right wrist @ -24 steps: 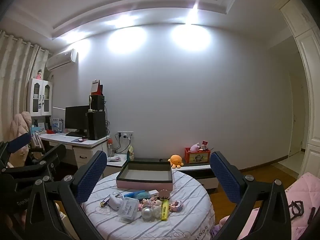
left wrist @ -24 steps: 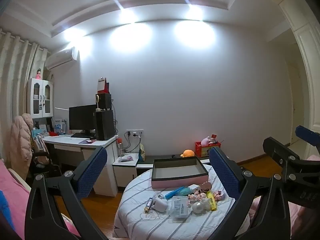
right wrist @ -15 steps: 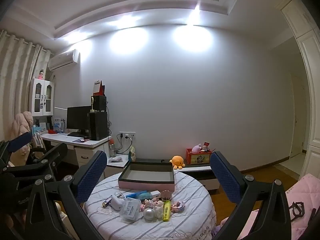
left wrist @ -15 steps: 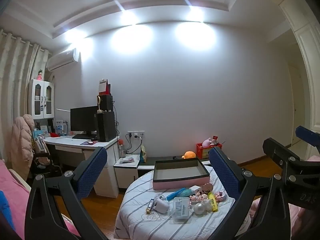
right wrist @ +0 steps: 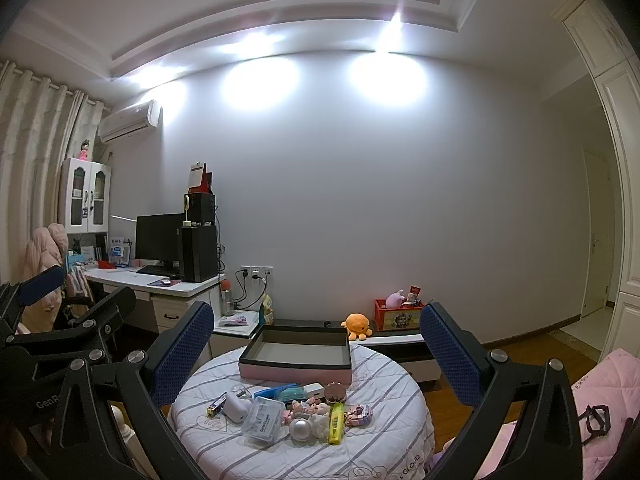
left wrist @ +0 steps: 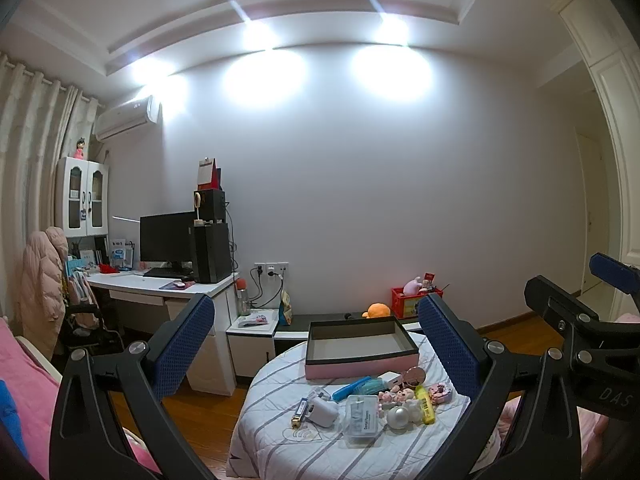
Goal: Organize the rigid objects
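A round table with a striped white cloth (left wrist: 280,452) (right wrist: 384,452) stands ahead. On its far side sits an empty pink box with a dark rim (left wrist: 360,367) (right wrist: 296,374). In front of the box lies a cluster of small items: a clear plastic case (left wrist: 362,420) (right wrist: 264,424), a white oval case (left wrist: 323,411) (right wrist: 237,407), a yellow highlighter (left wrist: 425,405) (right wrist: 336,424), a silver ball (left wrist: 396,418) (right wrist: 300,429), a blue tube (left wrist: 352,388). My left gripper (left wrist: 316,344) and right gripper (right wrist: 316,344) hover level, short of the table, both open and empty.
A white desk with a monitor (left wrist: 166,240) and speakers stands at the left wall. A low bench behind the table holds an orange plush (right wrist: 357,325) and a red box (right wrist: 396,316). Pink bedding (right wrist: 600,392) lies at the right. Wood floor surrounds the table.
Both views have shifted slightly, and the table and room sit a little lower in frame. Both grippers stay open.
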The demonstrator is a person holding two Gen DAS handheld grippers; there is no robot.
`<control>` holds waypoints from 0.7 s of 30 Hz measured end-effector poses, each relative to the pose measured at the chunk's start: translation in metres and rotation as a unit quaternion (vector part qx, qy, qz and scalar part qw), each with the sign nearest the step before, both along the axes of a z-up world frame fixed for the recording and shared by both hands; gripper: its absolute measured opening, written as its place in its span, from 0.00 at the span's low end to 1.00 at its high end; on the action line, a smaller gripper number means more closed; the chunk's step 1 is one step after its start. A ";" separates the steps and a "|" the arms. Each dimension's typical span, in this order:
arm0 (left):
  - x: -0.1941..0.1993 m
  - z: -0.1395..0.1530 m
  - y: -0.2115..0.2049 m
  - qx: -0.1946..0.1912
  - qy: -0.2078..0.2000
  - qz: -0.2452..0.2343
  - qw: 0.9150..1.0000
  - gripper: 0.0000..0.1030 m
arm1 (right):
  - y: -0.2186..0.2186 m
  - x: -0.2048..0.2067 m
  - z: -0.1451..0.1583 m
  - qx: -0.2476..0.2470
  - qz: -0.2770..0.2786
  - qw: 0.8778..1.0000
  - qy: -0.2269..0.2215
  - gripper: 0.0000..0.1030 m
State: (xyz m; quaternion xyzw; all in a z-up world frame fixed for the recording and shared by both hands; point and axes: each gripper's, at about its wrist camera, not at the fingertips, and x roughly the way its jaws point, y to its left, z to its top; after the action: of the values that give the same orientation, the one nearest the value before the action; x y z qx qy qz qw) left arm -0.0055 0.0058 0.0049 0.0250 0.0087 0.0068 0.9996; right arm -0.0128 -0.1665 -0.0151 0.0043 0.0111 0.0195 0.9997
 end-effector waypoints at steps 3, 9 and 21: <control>-0.001 -0.001 0.001 0.001 -0.001 0.001 1.000 1.00 | 0.000 0.000 0.000 -0.002 -0.001 1.000 0.001 1.00; -0.001 0.000 0.001 0.005 -0.002 0.003 1.000 1.00 | 0.001 0.001 0.000 -0.003 -0.001 1.000 0.000 1.00; -0.001 0.000 0.001 0.007 -0.006 0.003 1.000 1.00 | 0.003 0.000 0.001 -0.004 -0.002 1.000 -0.001 1.00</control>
State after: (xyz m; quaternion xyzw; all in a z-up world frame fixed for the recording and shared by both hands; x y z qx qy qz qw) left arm -0.0062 0.0065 0.0052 0.0323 0.0024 0.0102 0.9994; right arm -0.0132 -0.1640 -0.0144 0.0007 0.0099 0.0177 0.9998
